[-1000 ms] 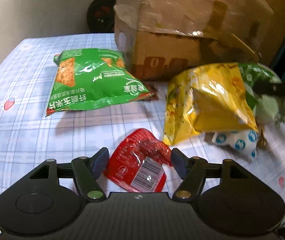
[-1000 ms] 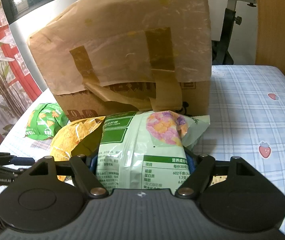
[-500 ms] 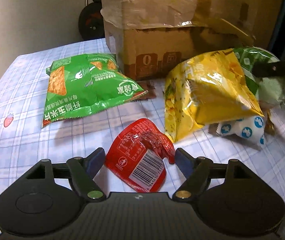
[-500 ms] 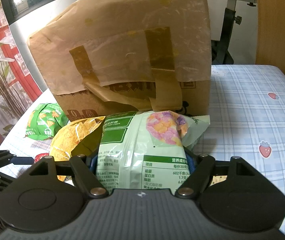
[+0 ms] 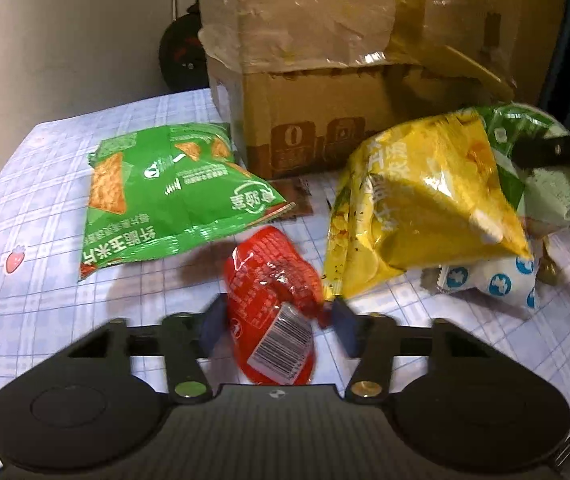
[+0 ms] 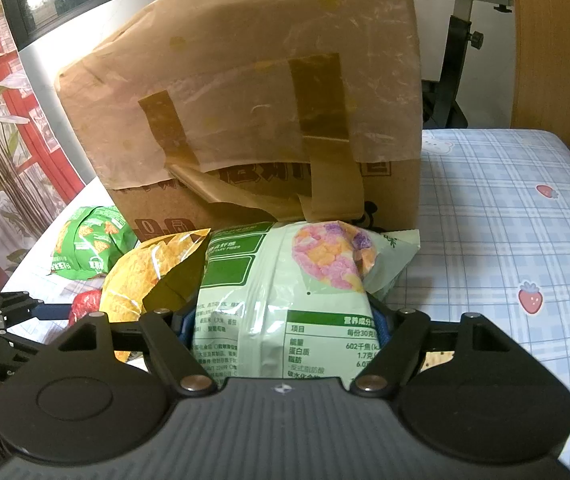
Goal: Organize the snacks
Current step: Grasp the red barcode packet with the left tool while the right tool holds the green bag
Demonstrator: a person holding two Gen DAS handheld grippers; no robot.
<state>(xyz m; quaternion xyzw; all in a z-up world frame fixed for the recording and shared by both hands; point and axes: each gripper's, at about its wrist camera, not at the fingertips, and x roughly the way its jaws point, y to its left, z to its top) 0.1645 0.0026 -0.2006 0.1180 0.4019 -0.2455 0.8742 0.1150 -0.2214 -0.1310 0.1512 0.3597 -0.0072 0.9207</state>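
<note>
Checked cloth with strawberry prints covers the table (image 5: 37,184), and a taped box (image 5: 325,80) stands at its far edge with the snacks spread in front of it. I have the left gripper (image 5: 277,318) low over the near middle of the table, and its jaws have just been closing around the red packet (image 5: 273,304). That packet sits right between the fingers, long axis running away from me and leaning a little left, barcode end nearest the camera. The left pad touches its side; the right pad looks just shy of the crinkled foil, though blur makes contact hard to call, so I judge the grip not yet firm. A green chip bag (image 5: 165,196) lies flat toward the far left, and a yellow bag (image 5: 425,212) is propped up just to the right of the red packet. My right gripper (image 6: 285,328) is clamped on the pale green bag (image 6: 285,300), held in front of the box. The left hand is plainly nearer the red packet.
</note>
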